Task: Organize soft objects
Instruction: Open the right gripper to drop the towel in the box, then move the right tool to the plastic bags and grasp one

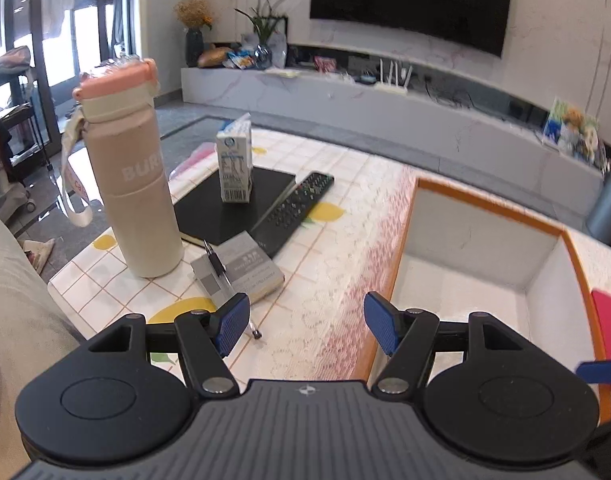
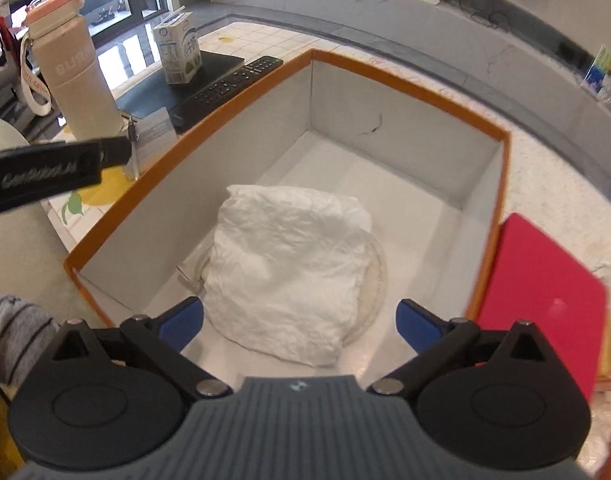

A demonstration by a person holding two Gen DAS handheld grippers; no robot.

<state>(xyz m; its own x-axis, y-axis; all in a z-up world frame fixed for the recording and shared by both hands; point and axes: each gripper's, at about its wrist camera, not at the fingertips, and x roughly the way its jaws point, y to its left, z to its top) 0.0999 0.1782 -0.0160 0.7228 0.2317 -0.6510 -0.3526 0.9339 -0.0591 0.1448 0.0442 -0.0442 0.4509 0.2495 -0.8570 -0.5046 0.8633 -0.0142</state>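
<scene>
A crumpled white soft bundle [image 2: 289, 264] lies on the floor of an orange-rimmed white box [image 2: 405, 76], near its front wall. My right gripper [image 2: 299, 312] hangs over the bundle's near end, open. Its blue pads [image 2: 183, 322] stand apart on either side of the bundle without pressing it. My left gripper [image 1: 307, 320] is open and empty above the tablecloth, just left of the box's rim [image 1: 485, 208]. In the right wrist view, part of the left gripper's black body [image 2: 53, 176] shows at the left. A red flat thing [image 2: 545, 292] lies right of the box.
Left of the box, the tiled tablecloth holds a tall beige bottle with a pink lid [image 1: 133, 184], a milk carton [image 1: 235, 164] on a black notebook [image 1: 213, 216], a remote control [image 1: 293, 208], and a grey book with a pen [image 1: 241, 272]. A sofa edge [image 1: 17, 300] lies at the near left.
</scene>
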